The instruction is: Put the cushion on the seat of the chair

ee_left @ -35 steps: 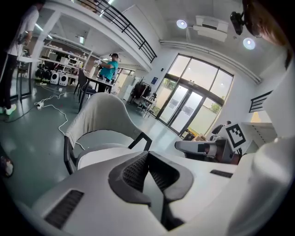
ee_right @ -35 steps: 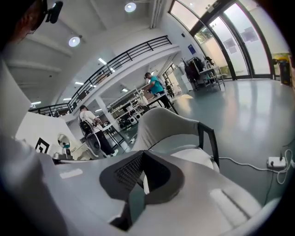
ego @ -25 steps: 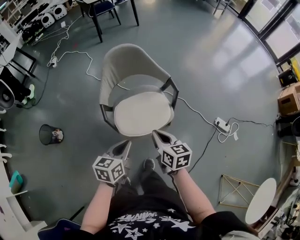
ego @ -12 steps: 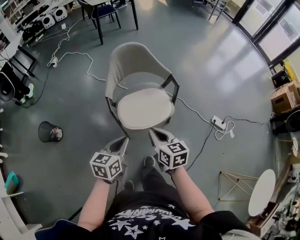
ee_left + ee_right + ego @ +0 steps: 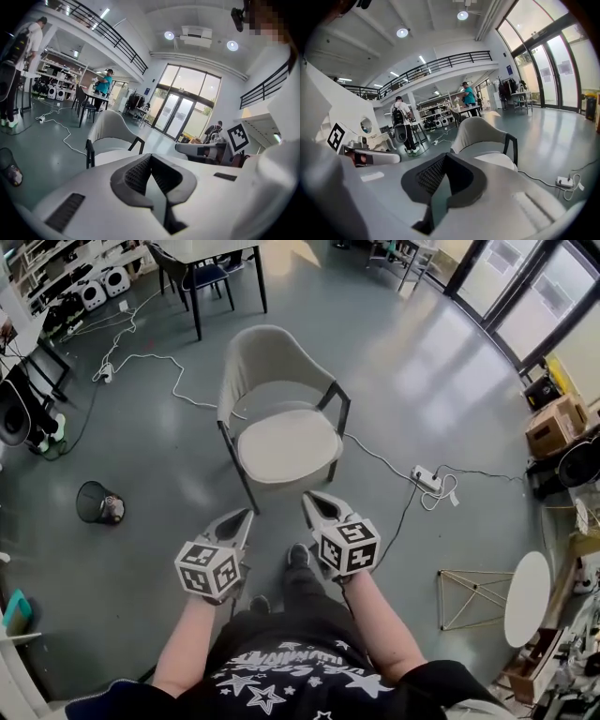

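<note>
From the head view I look steeply down at a pale chair (image 5: 272, 362) with dark legs on a grey floor (image 5: 441, 371). The cushion (image 5: 288, 446), a flat, rounded, off-white pad, lies on the seat and covers it, with its front edge toward me. My left gripper (image 5: 247, 514) and right gripper (image 5: 308, 498) are held side by side short of the chair, clear of the cushion. In each gripper view the jaws are pressed together with nothing between them. I judge the cushion light, soft and floppy, its fabric grippy rather than slick, not fragile. Pinched at one spot it would likely sag and fold, so for any straightening I would take the near rim at two points, one gripper each
</note>
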`<state>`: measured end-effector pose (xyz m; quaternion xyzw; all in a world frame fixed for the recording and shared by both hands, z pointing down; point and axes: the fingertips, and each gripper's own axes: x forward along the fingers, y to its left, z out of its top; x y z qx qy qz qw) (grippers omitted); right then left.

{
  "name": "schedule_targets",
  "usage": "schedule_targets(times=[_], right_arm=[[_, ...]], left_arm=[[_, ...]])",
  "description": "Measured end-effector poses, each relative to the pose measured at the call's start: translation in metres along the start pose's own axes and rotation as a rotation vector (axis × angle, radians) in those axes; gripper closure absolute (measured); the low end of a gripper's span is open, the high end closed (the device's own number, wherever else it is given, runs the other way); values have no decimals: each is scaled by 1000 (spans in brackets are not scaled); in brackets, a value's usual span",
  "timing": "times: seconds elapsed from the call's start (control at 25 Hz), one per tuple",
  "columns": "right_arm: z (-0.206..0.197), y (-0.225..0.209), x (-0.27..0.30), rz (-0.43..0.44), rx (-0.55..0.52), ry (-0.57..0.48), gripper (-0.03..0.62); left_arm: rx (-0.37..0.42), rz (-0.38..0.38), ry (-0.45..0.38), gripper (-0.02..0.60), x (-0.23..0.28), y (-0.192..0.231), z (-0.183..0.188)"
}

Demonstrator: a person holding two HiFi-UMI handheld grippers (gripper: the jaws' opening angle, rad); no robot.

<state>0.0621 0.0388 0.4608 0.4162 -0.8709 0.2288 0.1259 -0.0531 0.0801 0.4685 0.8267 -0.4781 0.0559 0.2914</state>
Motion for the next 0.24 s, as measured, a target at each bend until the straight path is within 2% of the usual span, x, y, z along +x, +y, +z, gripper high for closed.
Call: schedule_targets(times=[0.24], right_arm=[[-18, 28, -36, -26, 6, -35, 591]], left_arm=[[32, -24, -25, 572, -42, -15, -14]])
